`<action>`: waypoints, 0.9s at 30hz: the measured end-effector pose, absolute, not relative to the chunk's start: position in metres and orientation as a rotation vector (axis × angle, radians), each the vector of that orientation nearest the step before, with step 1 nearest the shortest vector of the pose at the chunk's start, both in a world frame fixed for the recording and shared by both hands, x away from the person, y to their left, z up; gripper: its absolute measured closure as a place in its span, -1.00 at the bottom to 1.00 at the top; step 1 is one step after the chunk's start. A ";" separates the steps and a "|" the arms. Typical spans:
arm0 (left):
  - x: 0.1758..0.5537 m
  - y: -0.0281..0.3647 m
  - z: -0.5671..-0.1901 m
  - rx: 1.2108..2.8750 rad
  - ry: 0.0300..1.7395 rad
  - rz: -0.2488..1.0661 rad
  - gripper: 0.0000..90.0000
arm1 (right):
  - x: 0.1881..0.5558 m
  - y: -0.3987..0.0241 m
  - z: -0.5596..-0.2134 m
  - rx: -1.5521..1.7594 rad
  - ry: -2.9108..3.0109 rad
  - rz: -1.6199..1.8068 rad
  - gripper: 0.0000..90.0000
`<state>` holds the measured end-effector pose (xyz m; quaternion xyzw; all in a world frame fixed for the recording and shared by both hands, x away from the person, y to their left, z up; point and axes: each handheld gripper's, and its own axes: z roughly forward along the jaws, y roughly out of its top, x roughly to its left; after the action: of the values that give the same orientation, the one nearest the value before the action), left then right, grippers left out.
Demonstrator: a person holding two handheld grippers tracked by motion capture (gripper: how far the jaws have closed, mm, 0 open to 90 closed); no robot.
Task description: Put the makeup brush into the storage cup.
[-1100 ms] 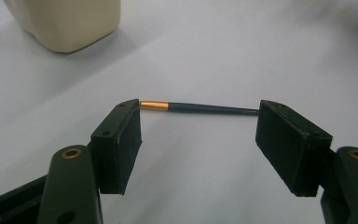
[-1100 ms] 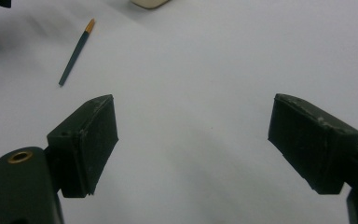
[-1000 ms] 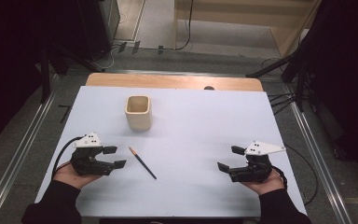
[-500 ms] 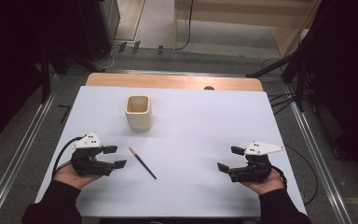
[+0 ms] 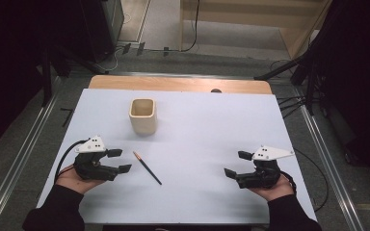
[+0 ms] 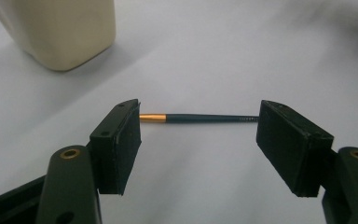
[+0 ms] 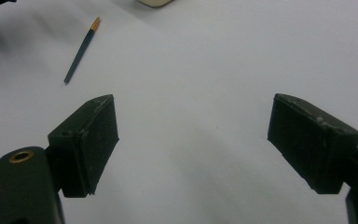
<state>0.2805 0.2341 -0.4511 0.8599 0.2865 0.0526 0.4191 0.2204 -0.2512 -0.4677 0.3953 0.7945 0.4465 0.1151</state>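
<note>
A: where's the pencil (image 5: pixel 147 168) at?

B: flat on the white table (image 5: pixel 212 130), just beside the left gripper (image 5: pixel 118 161), a bit in front of the cream cup (image 5: pixel 142 115).

A: grabbed?

B: nope. Left jaws are wide apart with nothing between them, probably lining up for it. Right gripper (image 5: pixel 237 164) sits well apart, also gaping, likely just waiting.

Nothing written can be read here: no label, brand, number or sign shows legibly anywhere.
</note>
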 end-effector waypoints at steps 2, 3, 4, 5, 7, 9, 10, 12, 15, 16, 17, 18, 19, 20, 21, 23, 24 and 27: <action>0.281 0.233 -0.451 2.159 0.711 0.134 -0.31 | 0.220 -0.251 -0.468 1.159 2.329 1.308 -0.63; 0.282 0.232 -0.451 2.157 0.708 0.134 -0.31 | 0.221 -0.251 -0.468 1.155 2.332 1.308 -0.63; 0.283 0.232 -0.451 2.160 0.704 0.136 -0.31 | 0.221 -0.251 -0.468 1.155 2.332 1.308 -0.63; 0.285 0.231 -0.451 2.160 0.699 0.140 -0.31 | 0.221 -0.251 -0.468 1.153 2.333 1.307 -0.63; 0.288 0.230 -0.451 2.156 0.699 0.139 -0.31 | 0.221 -0.251 -0.468 1.152 2.334 1.313 -0.63; 0.291 0.229 -0.451 2.149 0.700 0.139 -0.31 | 0.221 -0.251 -0.468 1.153 2.335 1.319 -0.63; 0.291 0.229 -0.451 2.149 0.700 0.139 -0.31 | 0.221 -0.251 -0.468 1.153 2.335 1.319 -0.63; 0.293 0.228 -0.451 2.146 0.694 0.142 -0.31 | 0.221 -0.251 -0.468 1.151 2.332 1.316 -0.63; 0.296 0.224 -0.452 2.154 0.680 0.143 -0.31 | 0.221 -0.250 -0.468 1.152 2.336 1.314 -0.63; 0.296 0.224 -0.452 2.154 0.680 0.143 -0.31 | 0.221 -0.250 -0.468 1.152 2.336 1.314 -0.63; 0.298 0.222 -0.451 2.156 0.676 0.143 -0.31 | 0.221 -0.250 -0.469 1.152 2.335 1.314 -0.63; 0.298 0.221 -0.451 2.156 0.675 0.143 -0.31 | 0.221 -0.250 -0.469 1.152 2.335 1.315 -0.63; 0.300 0.219 -0.451 2.156 0.673 0.140 -0.31 | 0.221 -0.250 -0.469 1.153 2.333 1.317 -0.63; 0.300 0.219 -0.451 2.156 0.673 0.140 -0.31 | 0.221 -0.250 -0.469 1.153 2.333 1.317 -0.63; 0.301 0.218 -0.451 2.161 0.675 0.144 -0.31 | 0.221 -0.251 -0.469 1.151 2.334 1.317 -0.63; 0.304 0.216 -0.450 2.164 0.667 0.146 -0.31 | 0.221 -0.251 -0.469 1.153 2.334 1.321 -0.63; 0.304 0.215 -0.450 2.164 0.667 0.146 -0.31 | 0.221 -0.251 -0.469 1.153 2.334 1.321 -0.63; 0.308 0.211 -0.449 2.162 0.664 0.144 -0.31 | 0.221 -0.251 -0.469 1.154 2.336 1.322 -0.63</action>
<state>0.3079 0.2114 -0.4488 0.8642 0.2653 0.0576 0.4237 0.2213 -0.2508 -0.4689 0.3927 0.7947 0.4498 0.1096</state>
